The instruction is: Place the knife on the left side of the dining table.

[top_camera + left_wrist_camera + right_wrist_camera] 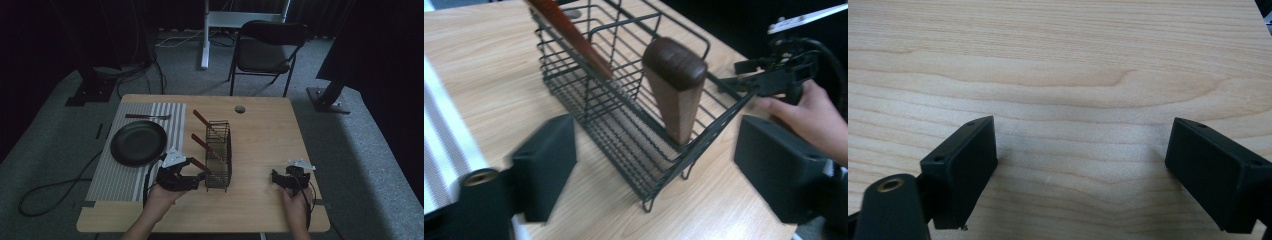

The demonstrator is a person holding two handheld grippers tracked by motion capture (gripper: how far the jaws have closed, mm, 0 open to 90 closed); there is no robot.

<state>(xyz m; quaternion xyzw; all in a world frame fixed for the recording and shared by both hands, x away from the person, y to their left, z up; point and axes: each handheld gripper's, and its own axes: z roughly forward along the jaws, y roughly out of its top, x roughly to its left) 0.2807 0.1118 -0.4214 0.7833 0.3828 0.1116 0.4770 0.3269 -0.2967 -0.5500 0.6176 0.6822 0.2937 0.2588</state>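
- A light wooden table [265, 135] is seen from above; a striped placemat [142, 150] is laid on its left part, and a black plate [138, 142] rests on the mat
- A piece of cutlery [147, 116] with a brown handle is laid across the far end of the mat, just beyond the plate
- A black wire rack [218, 155] stands near the middle of the table, just right of the mat; three brown wooden handles [201, 118] stick out of it, tilted toward the left
- The left gripper [192, 181] is held at the near end of the rack; its jaws are spread wide and nothing is held between them; in the left gripper view the rack's near corner [674, 165] lies between the jaws, and the closest handle [675, 85] stands inside the wires
- The right gripper [280, 179] is held well to the right of the rack, over bare wood; its jaws are wide apart with only the table top [1068, 75] between them
- A round metal disc [240, 109] is set in the table near the far edge; a folding chair [267, 50] stands beyond it on grey carpet
- No brand, label or writing can be read anywhere
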